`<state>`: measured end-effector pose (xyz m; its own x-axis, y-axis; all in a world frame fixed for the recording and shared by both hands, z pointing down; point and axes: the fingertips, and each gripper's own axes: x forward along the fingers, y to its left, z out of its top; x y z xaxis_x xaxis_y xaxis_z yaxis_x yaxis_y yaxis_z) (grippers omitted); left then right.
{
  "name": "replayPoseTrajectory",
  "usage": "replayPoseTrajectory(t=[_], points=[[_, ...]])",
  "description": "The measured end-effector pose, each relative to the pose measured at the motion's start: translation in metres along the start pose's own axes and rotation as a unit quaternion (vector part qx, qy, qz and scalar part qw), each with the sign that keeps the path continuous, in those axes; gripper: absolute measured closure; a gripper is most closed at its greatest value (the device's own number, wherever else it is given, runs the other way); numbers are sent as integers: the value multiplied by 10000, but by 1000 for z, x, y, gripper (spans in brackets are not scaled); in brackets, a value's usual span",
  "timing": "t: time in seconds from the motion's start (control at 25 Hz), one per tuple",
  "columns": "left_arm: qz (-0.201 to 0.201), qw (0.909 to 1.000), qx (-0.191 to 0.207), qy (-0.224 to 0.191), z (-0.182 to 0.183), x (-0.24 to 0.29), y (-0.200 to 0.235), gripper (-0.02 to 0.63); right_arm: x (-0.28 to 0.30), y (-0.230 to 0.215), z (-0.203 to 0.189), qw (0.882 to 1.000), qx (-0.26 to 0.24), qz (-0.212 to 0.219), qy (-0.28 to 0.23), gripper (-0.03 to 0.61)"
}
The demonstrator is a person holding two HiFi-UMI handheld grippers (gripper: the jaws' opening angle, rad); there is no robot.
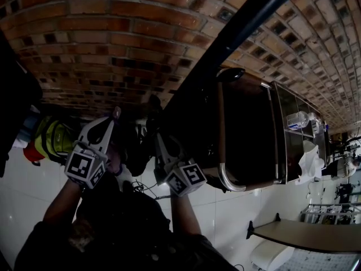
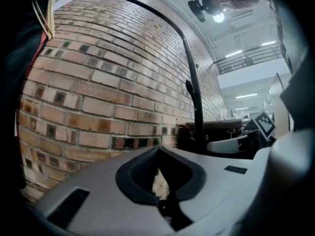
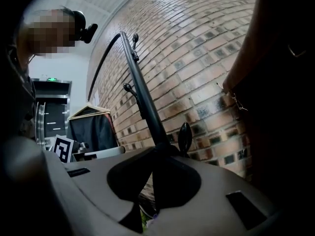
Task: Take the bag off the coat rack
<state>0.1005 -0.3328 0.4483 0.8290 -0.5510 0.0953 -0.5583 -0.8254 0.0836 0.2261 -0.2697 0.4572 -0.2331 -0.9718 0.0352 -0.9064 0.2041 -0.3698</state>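
Note:
The coat rack's black pole runs slantwise across the brick wall, and hooks stick out of the pole in the right gripper view. A big dark bag with a metal zip pull hangs close at that view's right edge. My right gripper is raised at the pole, jaws nearly together with a dark band between them that looks like the bag's strap. My left gripper is up beside the right gripper, its fingers meeting at the tips; the left gripper holds nothing that I can make out.
A dark brown case-like thing with a chrome rail stands right of the pole. A black garment on a wooden hanger hangs further back. A yellow and red item sits low at the left. White floor tiles lie below.

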Motion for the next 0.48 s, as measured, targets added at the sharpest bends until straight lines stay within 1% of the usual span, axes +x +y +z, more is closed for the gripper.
replayPoseTrajectory(t=[0.24, 0.36, 0.48], points=[[19, 10000, -40, 3, 2, 4, 6, 574, 2, 6, 19, 9999, 59, 44, -110, 529], [17, 10000, -72, 19, 2, 6, 6, 574, 0, 7, 42, 9994, -8, 55, -341, 529], [-20, 10000, -42, -20, 3, 8, 5, 574, -6, 2, 67, 9983, -88, -72, -571, 529]])
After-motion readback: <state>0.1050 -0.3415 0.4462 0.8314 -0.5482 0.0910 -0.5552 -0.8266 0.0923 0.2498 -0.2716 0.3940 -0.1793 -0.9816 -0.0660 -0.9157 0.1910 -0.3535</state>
